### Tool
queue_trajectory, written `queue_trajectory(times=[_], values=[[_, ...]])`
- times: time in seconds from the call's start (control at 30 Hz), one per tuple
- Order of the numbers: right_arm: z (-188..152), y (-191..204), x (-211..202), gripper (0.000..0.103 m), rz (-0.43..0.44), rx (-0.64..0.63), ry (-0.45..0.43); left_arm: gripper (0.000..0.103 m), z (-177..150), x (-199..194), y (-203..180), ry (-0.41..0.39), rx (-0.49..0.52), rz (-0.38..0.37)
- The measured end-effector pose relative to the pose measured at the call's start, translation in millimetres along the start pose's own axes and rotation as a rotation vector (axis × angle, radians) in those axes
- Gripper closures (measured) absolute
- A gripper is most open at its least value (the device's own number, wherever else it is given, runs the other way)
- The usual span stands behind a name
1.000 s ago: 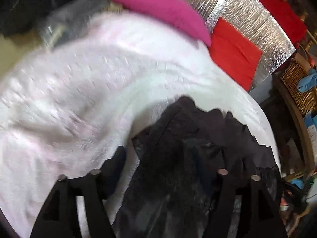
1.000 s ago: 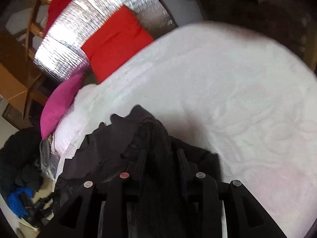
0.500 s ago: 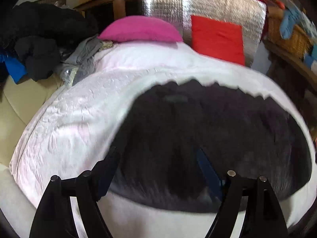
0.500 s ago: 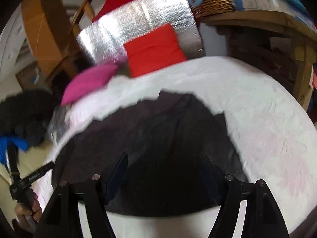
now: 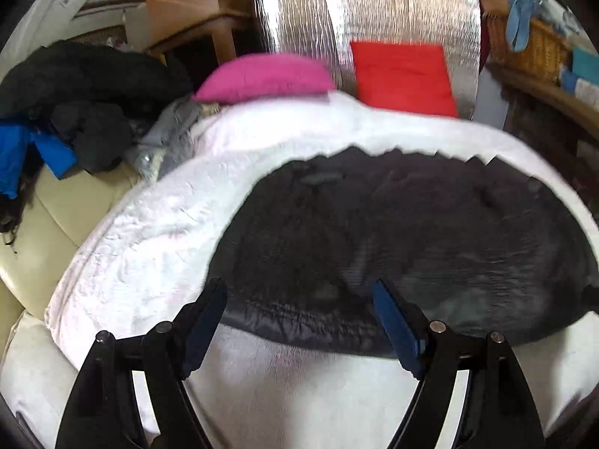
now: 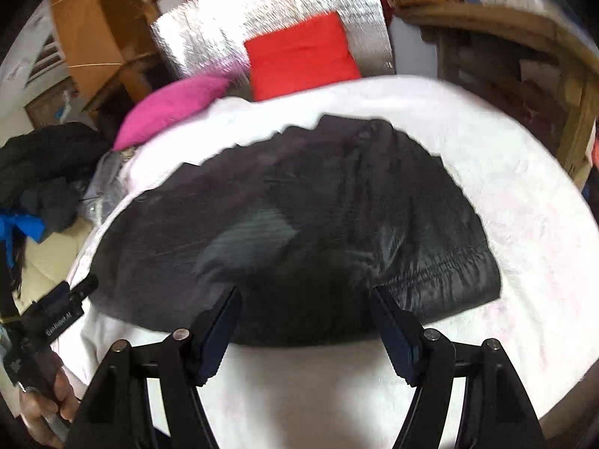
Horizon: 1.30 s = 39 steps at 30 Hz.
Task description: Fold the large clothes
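Most of both views is taken up by the white quilted bedcover (image 5: 157, 247), which spreads from the lower edge to the upper middle of each frame, and lying flat across its centre is the task's thing, a big black padded garment (image 5: 393, 239). A second ago that garment was a crumpled heap bunched up between the fingers of both tools; now it is spread wide and lies on the cover by itself, its near hem running across the lower middle of the left wrist view. Behind it, toward the upper part of the frame, stand a silver foil panel (image 5: 374, 26), a red cushion (image 5: 402, 75) and a pink cushion (image 5: 262, 76), with a dark clothes pile (image 5: 86, 89) at the upper left. The left gripper (image 5: 299, 321) is released, its blue-padded jaws spread wide above the hem with nothing between them. The right gripper (image 6: 305, 321) has just been opening: it was clamped on a fold of the black fabric a second ago, and in the right wrist view its jaws now stand apart with no cloth in them. At the lower left of that view the person's hand (image 6: 48, 404) holds the other tool. To my reading the laying-out is done, and the first fold has yet to begin.
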State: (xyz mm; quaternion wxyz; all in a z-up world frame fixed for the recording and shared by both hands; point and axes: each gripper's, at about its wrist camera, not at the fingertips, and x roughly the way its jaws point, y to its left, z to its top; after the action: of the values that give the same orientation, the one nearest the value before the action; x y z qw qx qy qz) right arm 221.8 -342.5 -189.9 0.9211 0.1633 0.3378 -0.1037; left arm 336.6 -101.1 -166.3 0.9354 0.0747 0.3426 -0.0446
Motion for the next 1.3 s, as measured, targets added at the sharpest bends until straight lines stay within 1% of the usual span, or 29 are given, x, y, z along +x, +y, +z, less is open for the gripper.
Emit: queue_trajectory(times=[0.1,0.17,0.27,0.33,0.4,0.47,0.57,0.67,0.83,0.97,1.13,1.3], values=[[-12.5,18.1,-29.2,0.029,-0.008,-0.051,-0.024,0.022,-2.8,-37.5,2.6,-0.037,-0.022,-0.014],[-20.4,26.9,-55.9,0.029,-0.007,-0.07,-0.045,0.022,-2.3,-61.4,3.9,-0.063,-0.033,-0.017],[-24.8,38.5,-84.3,0.029,-0.011,-0.1,-0.081,0.021,-0.1,-96.0,5.0,-0.114,-0.032,-0.002],[-25.5,46.7,-102.7,0.029,-0.015,-0.114,-0.111,0.015,2.2,-122.5,5.3,-0.15,-0.031,-0.006],[-22.4,49.8,-115.9,0.029,-0.022,-0.124,-0.133,0.015,4.3,-151.6,6.8,-0.202,-0.032,-0.003],[-21.9,54.6,-139.7,0.029,-0.032,-0.126,-0.168,0.013,7.9,-171.3,9.7,-0.241,-0.026,0.011],[-23.6,61.2,-171.0,0.029,-0.052,-0.128,-0.208,0.009,10.5,-199.6,12.9,-0.29,-0.019,0.022],[-27.6,69.7,-197.5,0.028,-0.077,-0.136,-0.252,0.006,11.1,-231.6,19.5,-0.337,-0.035,0.013],[-34.0,82.6,-228.9,0.028,-0.082,-0.134,-0.281,0.001,10.5,-267.8,27.5,-0.383,-0.046,0.022],[-41.7,90.3,-245.8,0.028,-0.053,-0.105,-0.286,0.0,6.1,-293.1,34.6,-0.423,-0.061,0.035],[-50.4,101.8,-263.7,0.028,-0.054,-0.081,-0.308,0.0,2.7,-313.9,42.0,-0.439,-0.074,0.041],[-49.9,107.5,-271.6,0.028,-0.049,-0.074,-0.322,0.0,-1.1,-328.9,46.4,-0.479,-0.073,0.066]])
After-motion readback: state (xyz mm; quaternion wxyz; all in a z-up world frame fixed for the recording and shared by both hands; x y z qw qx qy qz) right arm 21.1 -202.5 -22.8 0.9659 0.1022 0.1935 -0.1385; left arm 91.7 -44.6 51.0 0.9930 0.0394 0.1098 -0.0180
